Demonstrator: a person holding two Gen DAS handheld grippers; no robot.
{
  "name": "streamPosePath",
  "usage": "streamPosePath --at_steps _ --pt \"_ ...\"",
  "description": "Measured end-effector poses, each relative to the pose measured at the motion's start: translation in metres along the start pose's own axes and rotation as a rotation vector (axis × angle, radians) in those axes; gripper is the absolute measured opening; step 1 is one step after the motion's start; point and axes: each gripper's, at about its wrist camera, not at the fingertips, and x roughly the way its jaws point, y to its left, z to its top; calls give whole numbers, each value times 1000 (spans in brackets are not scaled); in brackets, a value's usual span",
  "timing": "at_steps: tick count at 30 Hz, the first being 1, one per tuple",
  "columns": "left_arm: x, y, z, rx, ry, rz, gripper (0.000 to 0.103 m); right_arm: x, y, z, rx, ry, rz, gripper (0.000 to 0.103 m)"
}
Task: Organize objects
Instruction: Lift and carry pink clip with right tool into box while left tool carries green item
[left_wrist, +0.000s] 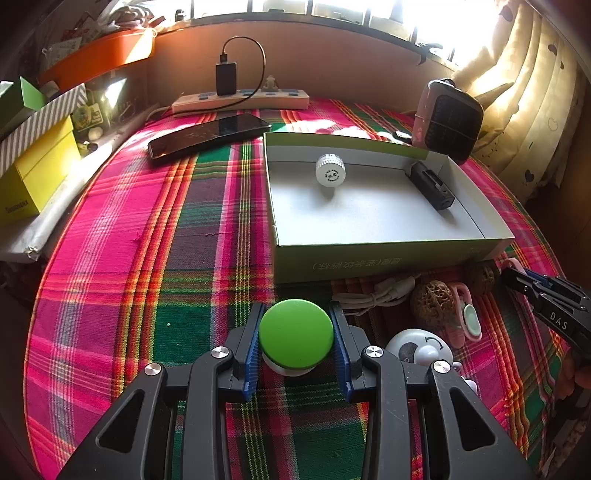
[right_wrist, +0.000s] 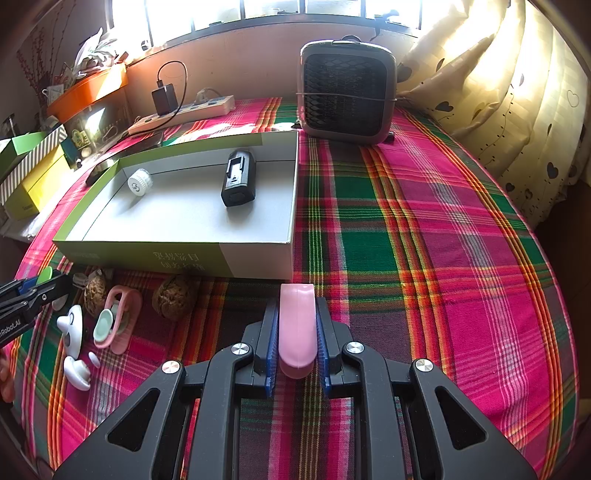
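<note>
My left gripper (left_wrist: 296, 312) is shut on a round green-topped knob with a white base (left_wrist: 295, 334), just above the plaid cloth in front of the shallow green-and-white box (left_wrist: 388, 254). My right gripper (right_wrist: 296, 301) is shut on a pink clip-like piece (right_wrist: 297, 328), near the box's front right corner (right_wrist: 258, 258). Inside the box lie a white ribbed cap (right_wrist: 139, 182) and a black device (right_wrist: 239, 179). Before the box sit two walnuts (right_wrist: 173, 295), a pink clip (right_wrist: 118, 317), a white cable (left_wrist: 376, 295) and white toy pieces (right_wrist: 74, 328).
A phone (left_wrist: 210, 134) and a power strip with a charger (left_wrist: 240, 99) lie at the back left. A small heater (right_wrist: 347, 92) stands behind the box. Yellow and striped boxes (left_wrist: 37, 173) line the left edge, and a curtain (right_wrist: 498, 92) hangs at the right.
</note>
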Motion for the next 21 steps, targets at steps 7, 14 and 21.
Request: streamPosePath --at_steps 7,14,21 --pt "-1 1 0 -3 0 -4 31 -2 -1 -1 7 -2 13 19" --pt "-2 -1 -2 0 0 -8 31 -6 0 -1 3 -10 16 19" --pt "-9 -3 -2 7 -18 6 31 -13 0 -1 -1 -26 22 19"
